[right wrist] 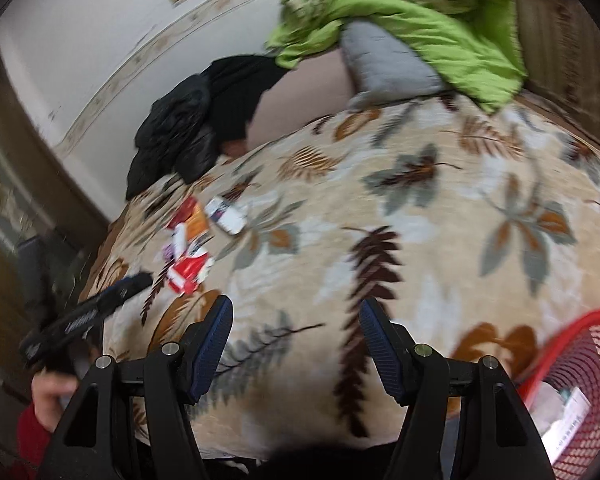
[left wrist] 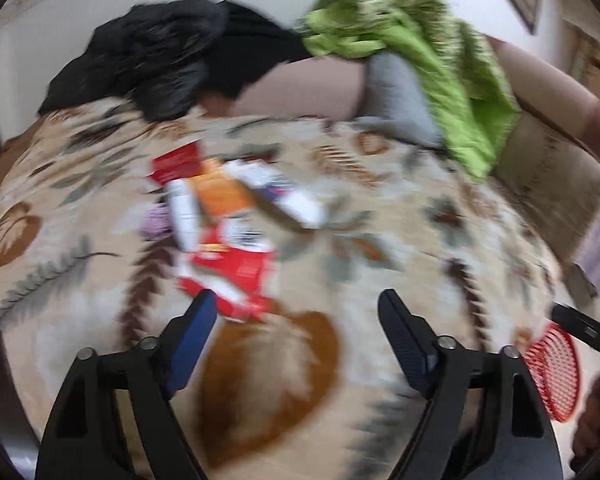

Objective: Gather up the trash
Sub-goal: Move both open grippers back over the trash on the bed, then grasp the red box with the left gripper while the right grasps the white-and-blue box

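A pile of trash lies on a leaf-patterned blanket: a red wrapper (left wrist: pixel 235 268), an orange packet (left wrist: pixel 219 192), white packets (left wrist: pixel 283 192) and a small purple piece (left wrist: pixel 155 220). My left gripper (left wrist: pixel 295 304) is open and empty, its left finger close to the red wrapper's near edge. The pile also shows in the right wrist view (right wrist: pixel 191 240), far left. My right gripper (right wrist: pixel 295 312) is open and empty above the blanket. A red mesh basket (right wrist: pixel 580 364) with some paper in it sits at the lower right; it also shows in the left wrist view (left wrist: pixel 554 372).
A black jacket (left wrist: pixel 147 64), a green quilt (left wrist: pixel 440 64) and a grey pillow (left wrist: pixel 400 92) lie at the bed's far side against the wall. The left gripper (right wrist: pixel 99 308) shows at the bed's left edge in the right wrist view.
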{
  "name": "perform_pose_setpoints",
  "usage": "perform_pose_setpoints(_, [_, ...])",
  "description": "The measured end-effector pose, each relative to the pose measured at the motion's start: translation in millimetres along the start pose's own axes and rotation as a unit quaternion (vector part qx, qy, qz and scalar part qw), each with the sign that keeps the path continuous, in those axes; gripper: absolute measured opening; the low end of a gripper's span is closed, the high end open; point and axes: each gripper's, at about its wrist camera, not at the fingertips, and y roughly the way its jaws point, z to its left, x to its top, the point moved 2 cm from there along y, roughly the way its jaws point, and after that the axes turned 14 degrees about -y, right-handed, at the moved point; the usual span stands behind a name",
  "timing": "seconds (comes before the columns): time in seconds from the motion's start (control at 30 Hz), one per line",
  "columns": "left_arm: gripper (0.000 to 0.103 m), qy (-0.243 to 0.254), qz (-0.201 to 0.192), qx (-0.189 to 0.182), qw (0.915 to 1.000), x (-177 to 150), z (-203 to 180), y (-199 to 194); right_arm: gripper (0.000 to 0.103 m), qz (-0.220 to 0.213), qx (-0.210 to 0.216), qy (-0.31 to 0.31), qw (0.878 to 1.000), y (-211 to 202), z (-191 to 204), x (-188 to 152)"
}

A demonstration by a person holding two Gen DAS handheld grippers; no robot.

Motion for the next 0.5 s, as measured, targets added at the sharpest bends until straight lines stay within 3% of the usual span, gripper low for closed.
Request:
perform_pose_setpoints(0.13, [0.085, 0.017, 0.043, 0.047, 0.9979, 22.2, 27.6, 44.3, 0.07, 0.013, 0.001, -0.008, 1.0, 16.4, 5.2, 2.8])
perform_pose_setpoints(0.27, [0.085, 0.059, 0.068, 0.06, 0.9942, 30.5, 26.7, 80.7, 0.07, 0.023, -0.007, -0.014, 1.0, 23.6, 0.0, 3.6])
perform_pose_setpoints(0.33, [0.085, 0.077, 0.098, 0.063, 0.9902, 29.6, 26.6, 103.0, 0.07, 0.027, -0.01, -0.01, 1.0, 27.0, -5.7, 2.8])
perform_pose_setpoints(0.4, [0.088, 0.087, 0.105, 0.088, 0.9867, 27.4, 25.7, 117.0, 0.07, 0.03, -0.012, -0.006, 0.999, 28.1, -10.9, 1.5])
perform_pose_setpoints(0.5, [0.089, 0.098, 0.09, 0.091, 0.9869, 23.6, 19.2, 124.1, 0.07, 0.036, -0.017, -0.004, 0.999, 32.6, -16.5, -0.3])
